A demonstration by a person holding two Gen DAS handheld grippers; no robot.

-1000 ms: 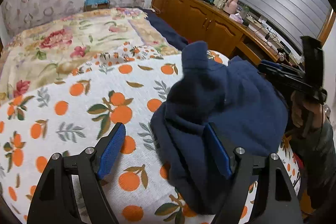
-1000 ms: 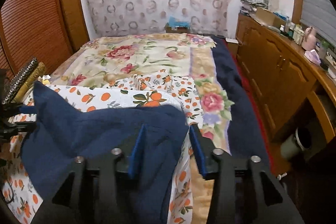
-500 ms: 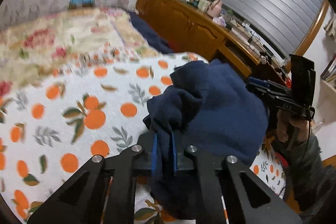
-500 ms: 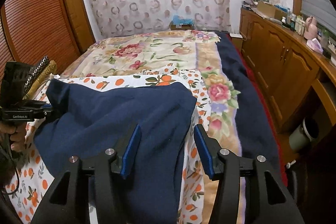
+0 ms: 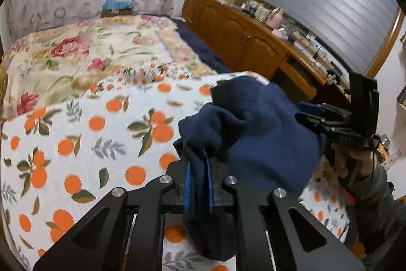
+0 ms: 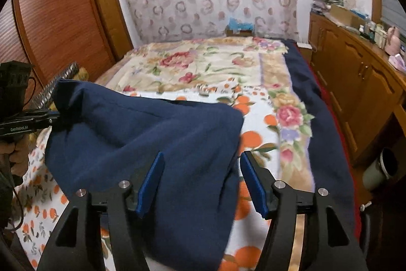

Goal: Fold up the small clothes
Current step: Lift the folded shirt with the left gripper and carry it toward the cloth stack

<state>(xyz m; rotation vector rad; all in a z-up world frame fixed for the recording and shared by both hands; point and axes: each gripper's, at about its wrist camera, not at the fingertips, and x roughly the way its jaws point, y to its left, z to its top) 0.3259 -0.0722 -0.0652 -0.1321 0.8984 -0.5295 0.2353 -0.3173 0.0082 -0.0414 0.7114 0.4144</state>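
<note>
Jaws on the left gripper [image 5: 198, 182] are now pinching tight on a bunched edge of the navy garment [image 5: 256, 141], where a second ago they were standing wide to either side of it. That is the grab going in, and the cloth is gathering into a thick ridge just above the blue pads [image 5: 188, 186].

Over on the other side, the right gripper [image 6: 201, 184] is spreading wide, blue pads well apart, with the garment's near corner draped between them but not clamped. A second ago those jaws were sitting narrower around the same corner, so this side is letting go, or at least loosening.

Meanwhile the garment is lying across the orange-print blanket [image 5: 76, 139] at the near end of the bed [image 6: 208, 65], part of it hanging over the edge toward the camera. From the right wrist view its far corner is lifting up at the left gripper, clear of the blanket.

So one end is secured and the other is free. Judging from that, the fold is only starting: the right jaws are probably needing a fresh pinch on the near corner before the cloth can be carried over on itself.
</note>
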